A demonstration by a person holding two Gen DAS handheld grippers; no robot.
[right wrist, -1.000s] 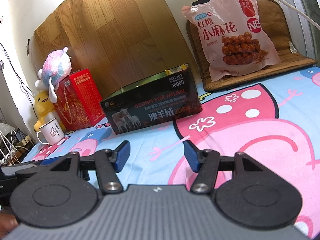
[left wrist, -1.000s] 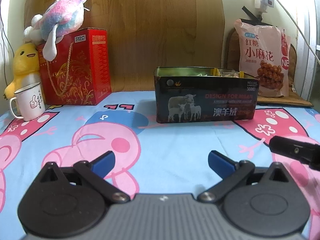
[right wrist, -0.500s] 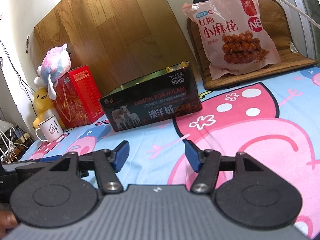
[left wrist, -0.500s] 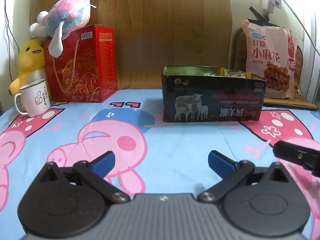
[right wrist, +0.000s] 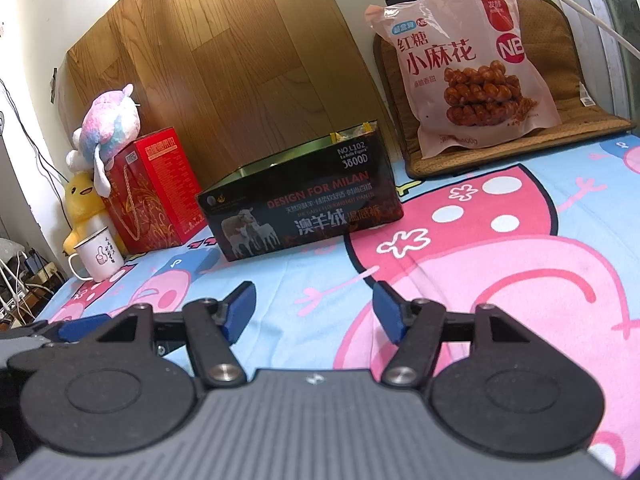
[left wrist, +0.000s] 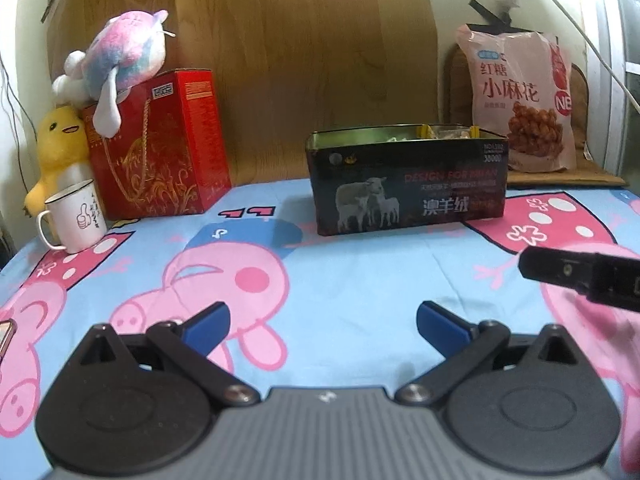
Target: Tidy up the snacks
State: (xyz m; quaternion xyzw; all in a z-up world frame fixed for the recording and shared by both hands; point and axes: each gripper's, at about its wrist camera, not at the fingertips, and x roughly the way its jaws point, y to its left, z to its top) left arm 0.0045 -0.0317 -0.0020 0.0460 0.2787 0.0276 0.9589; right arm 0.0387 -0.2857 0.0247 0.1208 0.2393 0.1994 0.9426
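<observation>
A black tin box (left wrist: 404,196) with sheep printed on it stands open-topped on the cartoon bedsheet, with wrapped snacks (left wrist: 444,132) showing at its right end. A large pink snack bag (left wrist: 520,100) leans upright behind it to the right. My left gripper (left wrist: 322,314) is open and empty, well short of the tin. My right gripper (right wrist: 314,294) has its jaws opening with nothing between them, also short of the tin (right wrist: 300,212), and the bag (right wrist: 468,68) stands far right of it. Part of the right gripper's body (left wrist: 580,276) shows at the left wrist view's right edge.
A red gift box (left wrist: 160,148) with a plush toy (left wrist: 120,56) on top stands at the back left, beside a yellow duck plush (left wrist: 60,148) and a white mug (left wrist: 76,216). The bag rests on a woven mat (right wrist: 560,64). A wooden board (left wrist: 300,60) backs the bed.
The right gripper's jaws stand slightly wider apart. The left wrist view shifted a little. Nothing on the bed has moved.
</observation>
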